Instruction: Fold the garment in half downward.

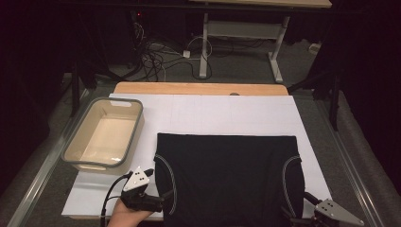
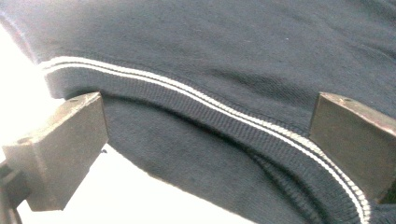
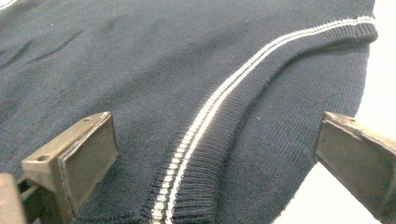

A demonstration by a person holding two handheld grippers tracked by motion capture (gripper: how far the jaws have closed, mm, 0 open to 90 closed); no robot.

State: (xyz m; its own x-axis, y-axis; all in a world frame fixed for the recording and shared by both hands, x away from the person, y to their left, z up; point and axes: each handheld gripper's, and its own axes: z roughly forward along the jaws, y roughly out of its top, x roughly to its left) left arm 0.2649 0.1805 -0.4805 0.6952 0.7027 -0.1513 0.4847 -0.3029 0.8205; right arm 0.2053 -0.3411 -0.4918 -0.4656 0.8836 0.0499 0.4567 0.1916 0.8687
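1. Table (image 1: 198, 116): white surface bears the work, basin (image 1: 103, 133) parked at far left.
2. Garment (image 1: 227, 175): dark knit lies flat at the near centre, ready for folding.
3. Left gripper (image 1: 163, 196): jaws released, straddling striped trim (image 2: 224, 109).
4. Right gripper (image 1: 302, 208): jaws released, gripping nothing.

Count: 1 black garment (image 1: 227, 175), laid flat, w/ 2 white-striped ribbed bands (image 1: 168, 172), one per side. 1 beige bin (image 1: 75, 156) w/ grey rim. 1 white sheet (image 1: 217, 116) over 1 wooden tabletop (image 1: 189, 88). 2 claws: left claw (image 1: 163, 195), right claw (image 1: 294, 218). 1 hand (image 1: 125, 217) seen.
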